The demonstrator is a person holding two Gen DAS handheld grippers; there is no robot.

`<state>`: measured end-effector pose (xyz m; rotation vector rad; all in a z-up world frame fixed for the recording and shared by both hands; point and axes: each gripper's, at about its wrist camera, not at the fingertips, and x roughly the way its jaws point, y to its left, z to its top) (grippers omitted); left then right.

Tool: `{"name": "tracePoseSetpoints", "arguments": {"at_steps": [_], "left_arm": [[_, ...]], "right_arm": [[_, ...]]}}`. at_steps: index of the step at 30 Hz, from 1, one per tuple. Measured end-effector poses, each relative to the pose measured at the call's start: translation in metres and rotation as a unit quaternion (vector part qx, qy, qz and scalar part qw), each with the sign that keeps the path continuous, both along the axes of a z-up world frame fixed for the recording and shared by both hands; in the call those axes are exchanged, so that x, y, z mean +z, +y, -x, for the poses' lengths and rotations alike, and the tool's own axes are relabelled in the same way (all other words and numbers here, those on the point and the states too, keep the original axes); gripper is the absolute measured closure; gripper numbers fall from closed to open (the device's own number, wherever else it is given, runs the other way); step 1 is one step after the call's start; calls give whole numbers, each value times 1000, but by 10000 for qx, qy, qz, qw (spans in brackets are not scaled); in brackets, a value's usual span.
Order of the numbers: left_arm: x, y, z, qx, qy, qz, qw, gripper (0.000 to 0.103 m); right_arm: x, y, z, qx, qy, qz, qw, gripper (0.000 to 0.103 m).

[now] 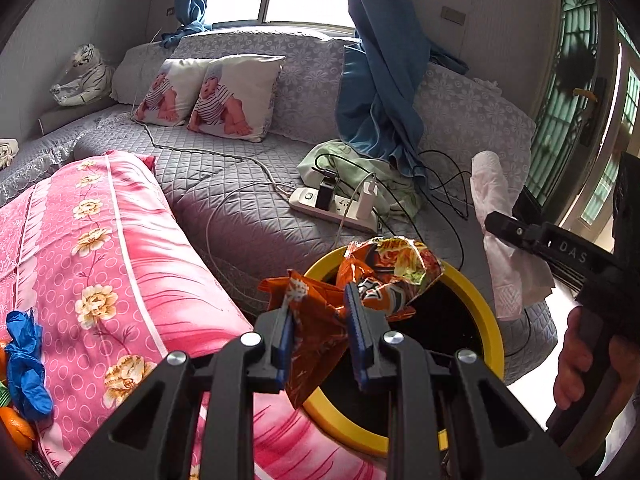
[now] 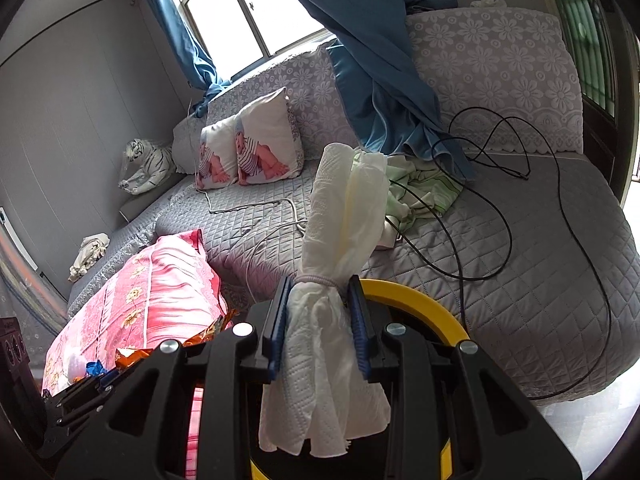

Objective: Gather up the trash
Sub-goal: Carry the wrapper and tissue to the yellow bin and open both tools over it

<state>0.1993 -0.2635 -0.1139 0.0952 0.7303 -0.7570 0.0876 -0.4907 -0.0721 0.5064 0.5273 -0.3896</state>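
Left wrist view, left claw: the left gripper [image 1: 320, 320] sits at 6 o'clock, its blue pads pinching a crumpled orange snack wrapper [image 1: 316, 332]
Left wrist view, wrapper: it fans out past the fingertips toward 12 o'clock and hangs over the near rim of the bin
Left wrist view, bin: a round trash bin [image 1: 486, 320] with a yellow rim and dark inside, just past the claw toward 4 o'clock, beside the grey quilted sofa [image 1: 240, 216]
Left wrist view, other claw: the right gripper [image 1: 508, 226] comes in from 3 o'clock, nipping a white paper towel [image 1: 502, 240] above the bin's far side; a hand [image 1: 580, 360] grips its handle
Left wrist view, surroundings: a pink floral pillow [image 1: 120, 260] at 9 o'clock, a blue glove [image 1: 26, 364] on its left edge, a white power strip [image 1: 340, 206] on the sofa at 12 o'clock

Right wrist view, right claw: the right gripper [image 2: 318, 320] at 6 o'clock, pads pressed on the bunched paper towel [image 2: 328, 320], which stands up above them and drapes below
Right wrist view, bin: the yellow rim [image 2: 420, 304] curves just behind the claw toward 3 o'clock
Right wrist view, left claw: a part of the left gripper [image 2: 100, 380] at 8 o'clock, orange wrapper [image 2: 132, 356] showing at it
Right wrist view, surroundings: black cables [image 2: 500, 216] loop over the sofa [image 2: 520, 280] at 2 o'clock
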Motion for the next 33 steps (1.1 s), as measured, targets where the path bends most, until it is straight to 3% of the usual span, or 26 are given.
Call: {"name": "tracePoseSetpoints", "arguments": {"at_steps": [15,17,20,23,24,33], "left_arm": [[-5,-12,10,-232,60,-65,9997,79],[-6,-11,10,-238,80,-46,9997,76],[-7,-9,8,-189,150,-10,9997,67],[-8,-8,6,-126,250,18,9996,62],[-8,-7,5,-89,259,27,9996,56],[2,5,1,129,203,140,9996,55]], "right_arm": [[-9,2,-8,147,127,-106,9998,73],[-9,2,-7,137,122,-100,9998,70],[-8,-1,-6,91,94,-112,9999,58],[-7,-4,-3,16,64,-125,9999,58],[-7,-4,-2,-2,61,-123,9999,58],[0,-4,4,-28,-56,-118,9999,58]]}}
